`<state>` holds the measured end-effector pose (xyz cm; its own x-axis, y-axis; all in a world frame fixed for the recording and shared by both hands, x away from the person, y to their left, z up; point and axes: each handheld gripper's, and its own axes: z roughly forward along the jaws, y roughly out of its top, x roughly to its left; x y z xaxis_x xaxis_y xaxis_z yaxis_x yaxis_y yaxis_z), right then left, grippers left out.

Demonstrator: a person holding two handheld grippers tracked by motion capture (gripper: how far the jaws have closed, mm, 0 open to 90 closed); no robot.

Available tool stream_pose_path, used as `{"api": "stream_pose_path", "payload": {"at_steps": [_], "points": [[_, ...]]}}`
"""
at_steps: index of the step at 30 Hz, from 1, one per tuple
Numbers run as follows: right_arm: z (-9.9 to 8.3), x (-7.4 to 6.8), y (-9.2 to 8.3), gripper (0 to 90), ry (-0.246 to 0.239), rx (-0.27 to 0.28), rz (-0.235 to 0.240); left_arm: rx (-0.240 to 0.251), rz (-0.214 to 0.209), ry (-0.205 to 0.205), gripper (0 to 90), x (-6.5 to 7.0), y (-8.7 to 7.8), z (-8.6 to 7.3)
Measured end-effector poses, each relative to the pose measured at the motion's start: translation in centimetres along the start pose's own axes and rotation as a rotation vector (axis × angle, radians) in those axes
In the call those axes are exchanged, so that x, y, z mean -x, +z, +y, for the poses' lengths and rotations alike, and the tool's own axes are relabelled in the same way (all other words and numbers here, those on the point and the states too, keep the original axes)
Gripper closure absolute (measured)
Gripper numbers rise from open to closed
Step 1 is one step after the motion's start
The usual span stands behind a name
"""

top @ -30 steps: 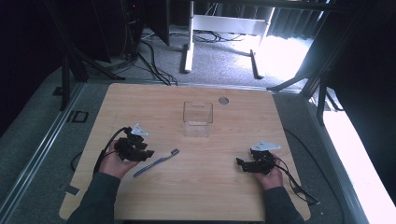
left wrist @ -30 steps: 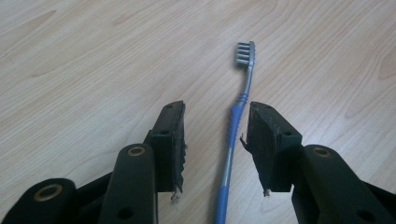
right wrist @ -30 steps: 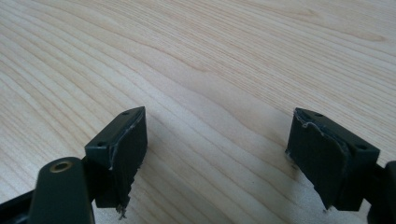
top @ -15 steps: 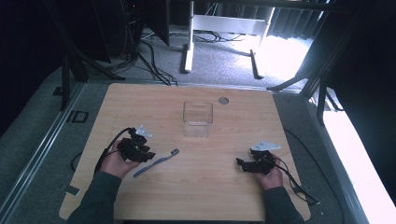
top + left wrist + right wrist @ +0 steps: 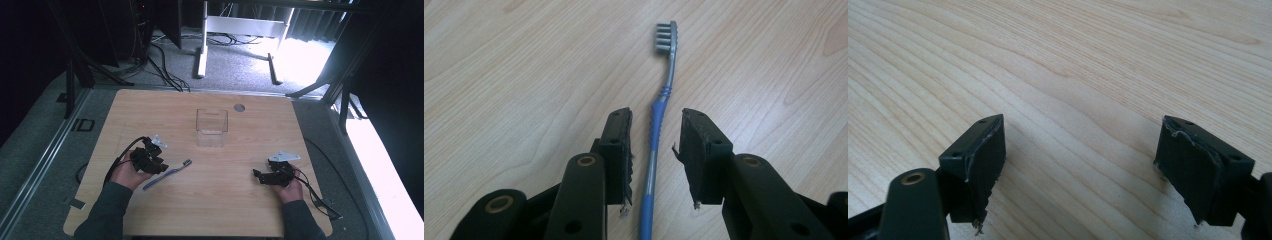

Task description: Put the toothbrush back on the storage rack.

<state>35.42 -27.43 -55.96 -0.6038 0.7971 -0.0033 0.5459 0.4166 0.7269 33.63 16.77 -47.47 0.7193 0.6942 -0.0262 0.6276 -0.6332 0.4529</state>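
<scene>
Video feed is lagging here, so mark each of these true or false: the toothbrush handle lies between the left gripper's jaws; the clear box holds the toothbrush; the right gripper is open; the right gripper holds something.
1. The toothbrush handle lies between the jaws of the left gripper: true; they have just been closing, pads not yet touching.
2. The clear box holds it: false; it lies on the table.
3. The right gripper is open: true.
4. It holds something: false; bare wood lies between its jaws.
</scene>
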Motion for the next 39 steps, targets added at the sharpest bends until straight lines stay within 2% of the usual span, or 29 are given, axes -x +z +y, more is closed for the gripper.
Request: {"api": "stream_pose_path", "payload": {"at_steps": [15, 39], "points": [[0.0, 0.0, 0.1, 19.6, -0.001, 0.0, 0.001, -0.071, -0.009, 0.031, 65.2, 0.3, 0.8, 0.8], [0.1, 0.0, 0.1, 19.6, -0.003, -0.001, 0.002, -0.189, -0.025, 0.053, 64.9, -0.4, 2.6, 2.3]]}}
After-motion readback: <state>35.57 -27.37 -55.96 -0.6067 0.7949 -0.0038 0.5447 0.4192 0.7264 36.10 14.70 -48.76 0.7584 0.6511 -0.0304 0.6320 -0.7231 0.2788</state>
